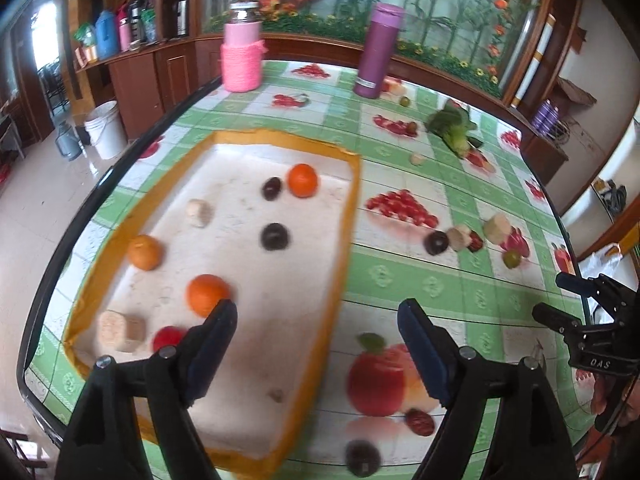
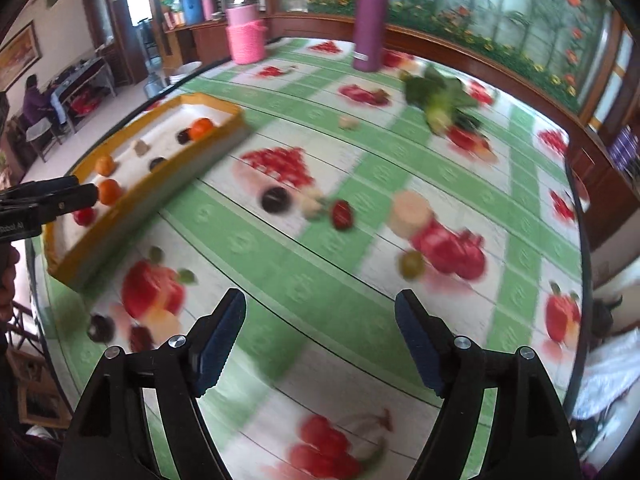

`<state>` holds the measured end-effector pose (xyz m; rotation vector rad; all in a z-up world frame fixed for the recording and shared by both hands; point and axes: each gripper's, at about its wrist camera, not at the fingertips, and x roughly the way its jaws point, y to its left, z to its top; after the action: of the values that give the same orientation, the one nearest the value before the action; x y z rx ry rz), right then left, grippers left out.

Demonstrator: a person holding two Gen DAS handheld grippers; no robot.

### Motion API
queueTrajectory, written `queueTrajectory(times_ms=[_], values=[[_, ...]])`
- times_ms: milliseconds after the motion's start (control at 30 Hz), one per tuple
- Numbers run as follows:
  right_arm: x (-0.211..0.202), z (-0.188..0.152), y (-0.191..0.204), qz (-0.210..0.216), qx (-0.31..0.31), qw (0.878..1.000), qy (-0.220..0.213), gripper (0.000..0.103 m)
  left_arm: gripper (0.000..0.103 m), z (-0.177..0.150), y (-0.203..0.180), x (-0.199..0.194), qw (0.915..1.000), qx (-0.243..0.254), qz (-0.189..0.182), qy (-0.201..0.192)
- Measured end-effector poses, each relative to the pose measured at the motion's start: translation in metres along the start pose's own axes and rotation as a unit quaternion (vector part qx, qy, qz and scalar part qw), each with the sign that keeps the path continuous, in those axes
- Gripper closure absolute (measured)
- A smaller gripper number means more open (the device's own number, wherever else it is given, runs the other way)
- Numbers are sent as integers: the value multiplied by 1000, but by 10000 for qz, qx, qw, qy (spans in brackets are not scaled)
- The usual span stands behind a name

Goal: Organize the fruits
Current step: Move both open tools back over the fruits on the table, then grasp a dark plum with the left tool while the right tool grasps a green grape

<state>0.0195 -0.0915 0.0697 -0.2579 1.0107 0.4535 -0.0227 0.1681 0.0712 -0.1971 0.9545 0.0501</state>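
Note:
A shallow tray with an orange rim (image 1: 352, 200) lies on the fruit-print tablecloth. It holds three oranges, one of them (image 1: 208, 294) just past my left fingertip, two dark plums (image 1: 274, 236), beige chunks (image 1: 120, 330) and a red fruit (image 1: 168, 338). My left gripper (image 1: 316, 312) hangs open over the tray's right rim with nothing between its fingers. My right gripper (image 2: 320, 308) is open above bare tablecloth and holds nothing. Ahead of it lie a dark plum (image 2: 275, 199), a red date (image 2: 342, 214), a beige chunk (image 2: 410, 210) and a small green fruit (image 2: 412, 264).
A pink yarn-wrapped jar (image 1: 242, 56) and a purple flask (image 1: 378, 52) stand at the table's far end. Leafy greens (image 1: 454, 128) lie at the back right. A dark plum (image 1: 362, 458) and a red date (image 1: 419, 421) sit near the front. A person (image 2: 34, 104) sits far left.

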Motion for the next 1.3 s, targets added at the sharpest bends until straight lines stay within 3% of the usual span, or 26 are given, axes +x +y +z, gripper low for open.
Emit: queueTrajectory(times_ms=[133,300,600,767,833,1067,1167,1233,1267,1300], values=[[0,-11,-46,-134,406,9990,97,26,18,-2,-34,4,9996,264,-104,68],[17,2,-84,-153,693,9974,110,26,18,-6,-67,16,9976,636,-74,247],[61,23,-64,336,75,9990,289,28,18,-11,-91,38,9952,789,23,570],[74,26,-60,662,-49,9973,302,65,18,-3,-99,54,9938,869,104,692],[72,27,-58,550,-190,9980,227,80,18,3,-102,61,9935,863,81,732],[62,23,-65,715,-33,9974,100,81,18,30,-119,94,9920,1007,-14,757],[58,21,-67,804,66,9967,93,81,31,37,-122,111,9896,1162,38,849],[56,20,-69,863,122,9962,69,81,45,40,-121,122,9875,1235,-5,976],[55,20,-70,878,138,9960,58,81,46,41,-122,124,9873,1287,36,928],[54,20,-70,872,152,9961,44,81,54,43,-124,125,9870,1376,41,832]])
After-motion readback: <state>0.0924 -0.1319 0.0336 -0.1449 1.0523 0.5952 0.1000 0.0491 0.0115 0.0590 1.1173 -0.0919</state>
